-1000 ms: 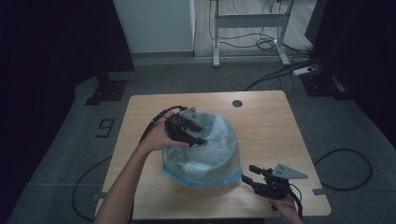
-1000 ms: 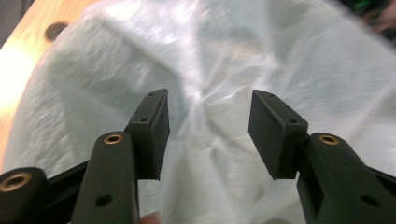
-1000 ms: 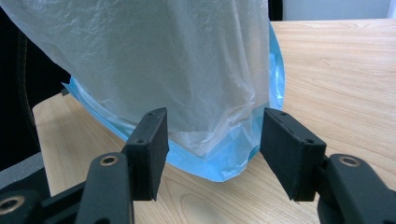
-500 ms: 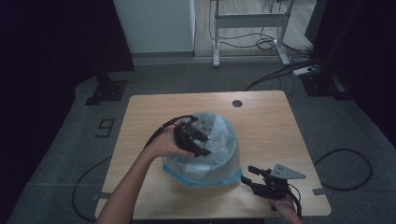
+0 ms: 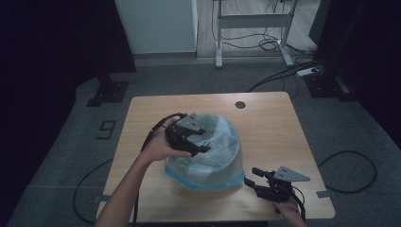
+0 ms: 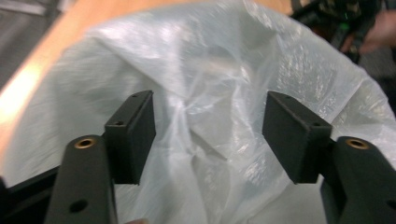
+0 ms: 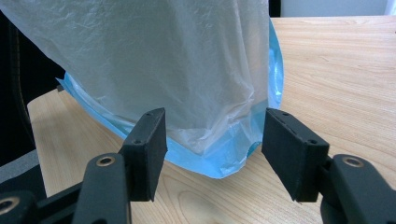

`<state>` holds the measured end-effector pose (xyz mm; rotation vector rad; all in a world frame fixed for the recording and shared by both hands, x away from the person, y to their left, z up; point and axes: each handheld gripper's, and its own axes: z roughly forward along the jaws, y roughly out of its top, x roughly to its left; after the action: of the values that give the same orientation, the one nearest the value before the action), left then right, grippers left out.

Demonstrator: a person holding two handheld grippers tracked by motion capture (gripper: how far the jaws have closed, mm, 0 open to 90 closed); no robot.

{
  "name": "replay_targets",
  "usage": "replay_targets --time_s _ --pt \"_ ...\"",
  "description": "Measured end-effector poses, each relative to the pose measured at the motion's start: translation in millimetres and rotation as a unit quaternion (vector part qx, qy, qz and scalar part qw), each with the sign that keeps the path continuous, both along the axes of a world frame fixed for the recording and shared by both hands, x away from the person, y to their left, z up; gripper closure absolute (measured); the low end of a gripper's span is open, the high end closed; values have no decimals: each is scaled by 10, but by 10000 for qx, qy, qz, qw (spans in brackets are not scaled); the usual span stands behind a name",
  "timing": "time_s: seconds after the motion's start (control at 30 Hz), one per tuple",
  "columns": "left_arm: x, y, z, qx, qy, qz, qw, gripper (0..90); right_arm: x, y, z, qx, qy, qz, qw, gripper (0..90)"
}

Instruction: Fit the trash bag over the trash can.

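Two tools stand spread at the crumpled translucent plastic bag with a blue rim [image 5: 208, 156] near the wooden table's [image 5: 274, 123] front edge: left tool [image 5: 198, 142], jaws just opening, over its top, right tool [image 5: 255, 178] beside its blue rim, neither pinching it.
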<state>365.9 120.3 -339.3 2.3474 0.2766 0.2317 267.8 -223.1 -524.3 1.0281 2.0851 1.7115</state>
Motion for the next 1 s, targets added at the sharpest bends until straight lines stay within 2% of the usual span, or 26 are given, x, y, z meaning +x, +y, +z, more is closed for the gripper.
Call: replay_targets --time_s 0.1,0.23,0.47,0.7,0.87,1.0 --pt "-64 149 31 -222 -144 225 9994 317 -1 -3 1 -9 -2 -29 10000 387" --pt "-181 350 67 -510 -309 461 9972 309 -3 0 6 -12 -11 -41 10000 383" --pt "-410 704 28 -860 -384 737 9928 304 -9 3 6 -35 -17 -79 10000 378" --pt "-682 1072 -147 -1115 -388 1152 9863 301 -11 -12 9 -64 -42 -148 9999 375" --pt "-861 1325 -345 -1190 -332 1470 9814 300 -18 -35 19 -72 -62 -192 9998 372" --pt "-946 1484 -481 -1220 -254 1672 9780 300 -15 -53 22 -51 -59 -239 9997 371"
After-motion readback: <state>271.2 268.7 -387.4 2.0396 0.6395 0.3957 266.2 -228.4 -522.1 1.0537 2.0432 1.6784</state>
